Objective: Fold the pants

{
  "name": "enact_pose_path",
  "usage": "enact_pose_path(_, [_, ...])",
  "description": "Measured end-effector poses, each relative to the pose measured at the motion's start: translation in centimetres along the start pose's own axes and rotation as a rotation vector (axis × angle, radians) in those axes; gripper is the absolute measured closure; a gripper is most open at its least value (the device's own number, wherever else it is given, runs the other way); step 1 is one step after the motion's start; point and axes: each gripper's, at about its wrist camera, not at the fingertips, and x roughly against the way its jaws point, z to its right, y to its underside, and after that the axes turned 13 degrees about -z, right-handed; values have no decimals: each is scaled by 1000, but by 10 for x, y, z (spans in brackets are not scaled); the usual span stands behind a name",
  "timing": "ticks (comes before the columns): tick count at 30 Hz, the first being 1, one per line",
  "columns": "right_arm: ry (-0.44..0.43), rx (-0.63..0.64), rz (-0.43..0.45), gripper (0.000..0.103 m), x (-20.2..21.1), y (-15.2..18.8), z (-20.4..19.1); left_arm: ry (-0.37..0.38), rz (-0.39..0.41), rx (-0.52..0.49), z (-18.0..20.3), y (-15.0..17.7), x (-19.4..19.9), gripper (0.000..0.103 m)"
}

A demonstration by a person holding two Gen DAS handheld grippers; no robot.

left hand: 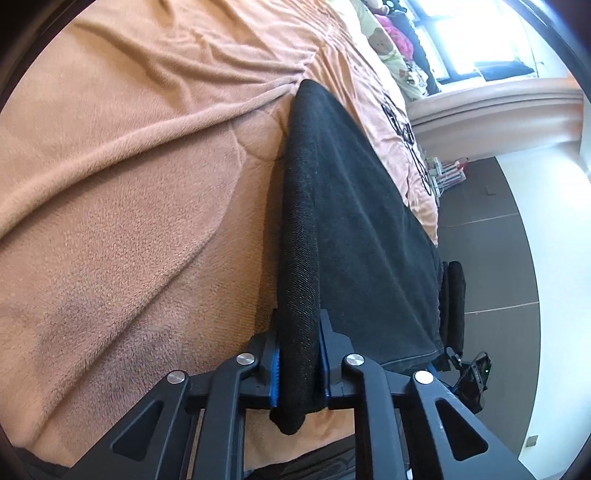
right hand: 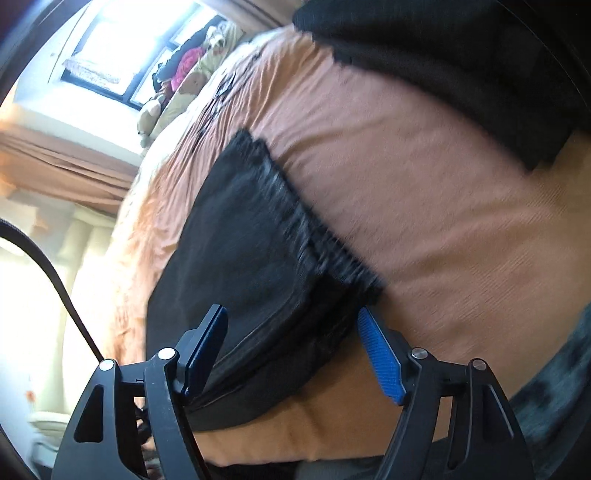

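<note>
Black pants (left hand: 347,221) lie stretched along a peach fleece blanket (left hand: 129,184) on a bed. My left gripper (left hand: 298,354) is shut on a rolled edge of the pants, and the cloth runs taut away from it. In the right wrist view the pants (right hand: 251,251) lie folded on the blanket (right hand: 424,206), blurred by motion. My right gripper (right hand: 291,347) is open, with its blue pads either side of the near end of the pants. Nothing is pinched between them.
Stuffed toys and pillows (left hand: 388,40) lie at the bed's far end under a bright window (left hand: 480,33). Dark tiled floor (left hand: 487,258) runs beside the bed. Another black garment (right hand: 461,74) lies at the right view's top. A black strap (right hand: 55,280) hangs at left.
</note>
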Motion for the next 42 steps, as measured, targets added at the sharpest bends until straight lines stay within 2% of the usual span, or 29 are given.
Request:
enact_pose_path(4, [26, -18, 15, 31, -6, -4, 4, 31, 26, -9, 6, 1, 12, 91])
enact_pose_path(6, [74, -20, 20, 43, -5, -4, 4, 47, 45, -12, 8, 0, 19, 91])
enact_pose_path(7, [95, -22, 28, 61, -3, -3, 4, 54, 55, -16, 12, 0, 20, 91])
enact_pose_path(8, [88, -25, 30, 70, -1, -2, 4, 61, 61, -20, 13, 1, 22, 91])
enact_pose_path(14, [48, -2, 33, 83, 10, 15, -11, 77, 93, -43, 23, -2, 40, 92])
enact_pose_path(23, [23, 13, 14, 84, -7, 32, -29, 61, 137, -34, 7, -7, 69, 92])
enact_pose_path(33, [0, 68, -11, 84, -29, 42, -49, 22, 178, 6, -24, 11, 106, 92])
enact_pose_path(39, [50, 102, -4, 84, -31, 46, -50, 25, 183, 22, -35, 19, 111, 92])
enact_pose_path(42, [90, 83, 8, 84, -31, 46, -41, 0, 164, 43, -41, 20, 102, 91])
